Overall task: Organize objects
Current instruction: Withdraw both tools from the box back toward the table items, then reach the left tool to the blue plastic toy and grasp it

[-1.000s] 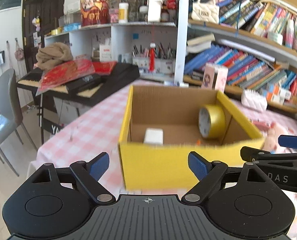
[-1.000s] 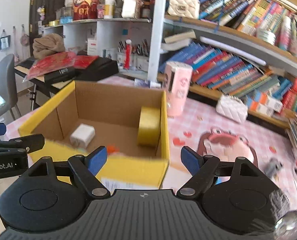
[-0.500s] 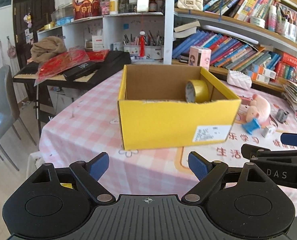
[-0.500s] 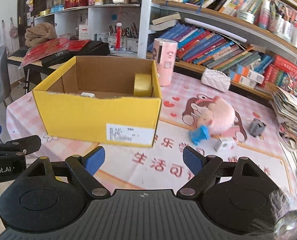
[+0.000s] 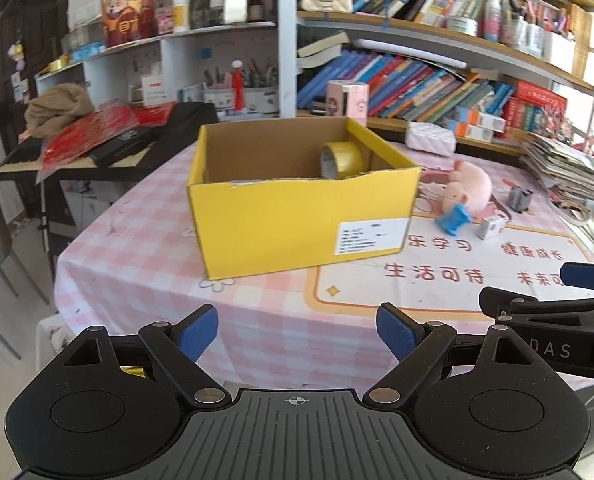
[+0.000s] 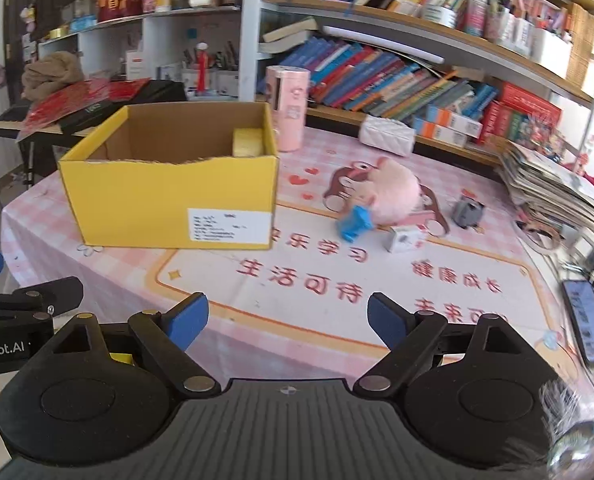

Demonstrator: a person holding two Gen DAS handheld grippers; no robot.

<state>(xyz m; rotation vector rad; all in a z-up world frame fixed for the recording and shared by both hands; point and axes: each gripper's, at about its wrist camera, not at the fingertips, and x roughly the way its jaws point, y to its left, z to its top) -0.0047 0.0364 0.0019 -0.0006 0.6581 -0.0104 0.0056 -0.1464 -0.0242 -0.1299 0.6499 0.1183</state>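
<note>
A yellow cardboard box (image 5: 297, 220) (image 6: 165, 200) stands on the pink checked tablecloth with a roll of yellow tape (image 5: 341, 160) (image 6: 248, 142) inside. To its right lie a pink plush toy (image 6: 391, 192) (image 5: 467, 186), a blue toy (image 6: 353, 222) (image 5: 453, 220), a small white cube (image 6: 403, 240) (image 5: 491, 227) and a grey object (image 6: 467, 210) (image 5: 520, 200). My left gripper (image 5: 297, 334) is open and empty, near the table's front edge. My right gripper (image 6: 287, 320) is empty, its jaws opening, over the printed mat.
A pink cylinder (image 6: 289, 108) and a white quilted pouch (image 6: 385, 136) stand behind the box. Bookshelves fill the back. A stack of magazines (image 6: 553, 188) and a phone (image 6: 587, 320) lie at the right. A keyboard piano (image 5: 109, 148) and a grey chair stand left.
Both grippers have drawn back from above the box to the table's near edge. The box now looks farther away. The right gripper's jaws have widened a little.
</note>
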